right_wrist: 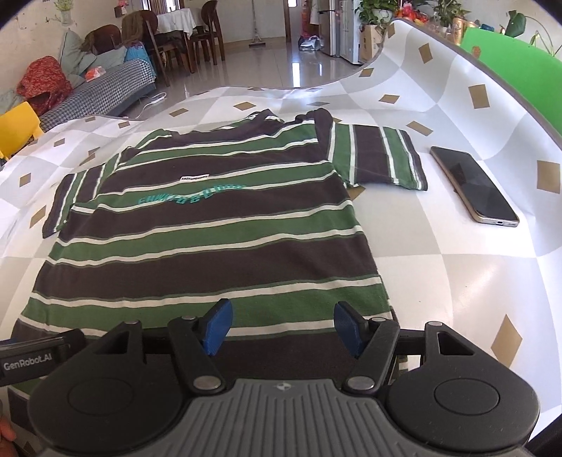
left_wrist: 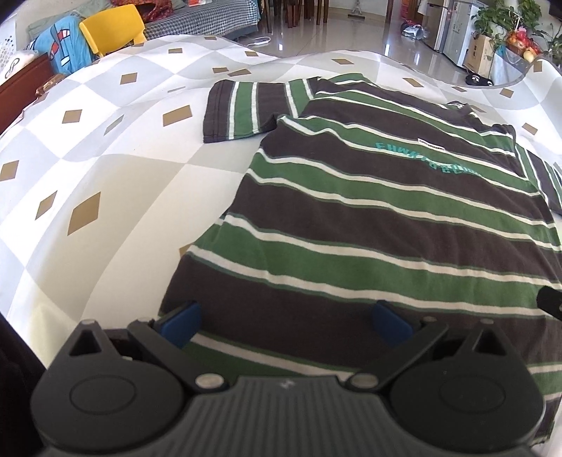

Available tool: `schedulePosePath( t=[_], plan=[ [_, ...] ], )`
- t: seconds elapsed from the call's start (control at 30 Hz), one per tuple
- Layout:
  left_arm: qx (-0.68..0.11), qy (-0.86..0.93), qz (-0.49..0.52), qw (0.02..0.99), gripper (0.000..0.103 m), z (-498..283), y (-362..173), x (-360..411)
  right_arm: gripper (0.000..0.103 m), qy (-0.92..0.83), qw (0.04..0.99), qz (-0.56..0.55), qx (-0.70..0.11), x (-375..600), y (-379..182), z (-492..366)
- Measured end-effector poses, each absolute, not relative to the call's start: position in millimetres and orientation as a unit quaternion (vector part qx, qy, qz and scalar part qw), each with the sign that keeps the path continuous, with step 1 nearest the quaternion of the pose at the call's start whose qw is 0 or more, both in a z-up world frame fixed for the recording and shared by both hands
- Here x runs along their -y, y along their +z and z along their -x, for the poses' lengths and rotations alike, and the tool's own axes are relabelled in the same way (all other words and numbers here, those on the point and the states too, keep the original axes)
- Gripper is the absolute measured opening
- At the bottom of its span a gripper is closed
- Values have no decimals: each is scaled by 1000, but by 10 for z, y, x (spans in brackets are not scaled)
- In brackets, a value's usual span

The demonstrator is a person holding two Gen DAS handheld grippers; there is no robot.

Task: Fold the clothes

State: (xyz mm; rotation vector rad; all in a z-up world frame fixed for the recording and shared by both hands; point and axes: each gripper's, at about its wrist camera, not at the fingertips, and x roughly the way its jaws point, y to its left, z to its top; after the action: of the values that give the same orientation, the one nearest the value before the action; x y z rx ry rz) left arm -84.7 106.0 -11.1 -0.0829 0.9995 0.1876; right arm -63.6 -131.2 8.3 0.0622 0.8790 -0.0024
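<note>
A brown, green and white striped T-shirt point(left_wrist: 368, 218) point(right_wrist: 210, 239) lies flat, chest up, on a table with a white and grey checked cloth point(left_wrist: 105, 168) point(right_wrist: 439, 281). Both short sleeves are spread out to the sides. My left gripper point(left_wrist: 286, 325) hovers over the shirt's bottom hem near its left corner, jaws wide open, nothing between the blue pads point(left_wrist: 182, 325). My right gripper point(right_wrist: 282, 327) hovers over the hem near the right corner, also open and empty. The left gripper's body point(right_wrist: 35, 351) shows at the lower left of the right wrist view.
A smartphone point(right_wrist: 474, 186) lies face up on the cloth to the right of the shirt's right sleeve. A yellow chair point(left_wrist: 112, 30) stands beyond the table's far left edge, a green chair back point(right_wrist: 509, 70) at the right. Sofa and dining chairs stand further off.
</note>
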Motion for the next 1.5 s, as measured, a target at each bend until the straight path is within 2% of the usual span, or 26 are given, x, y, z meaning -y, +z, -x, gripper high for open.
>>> schedulePosePath(
  t=[0.93, 1.5],
  plan=[
    [-486, 59, 21, 872, 103, 313, -238, -873, 62, 7, 891, 30, -453, 1174, -93, 155],
    [-496, 47, 17, 867, 103, 242, -242, -889, 67, 32, 869, 55, -490, 1214, -55, 3]
  ],
)
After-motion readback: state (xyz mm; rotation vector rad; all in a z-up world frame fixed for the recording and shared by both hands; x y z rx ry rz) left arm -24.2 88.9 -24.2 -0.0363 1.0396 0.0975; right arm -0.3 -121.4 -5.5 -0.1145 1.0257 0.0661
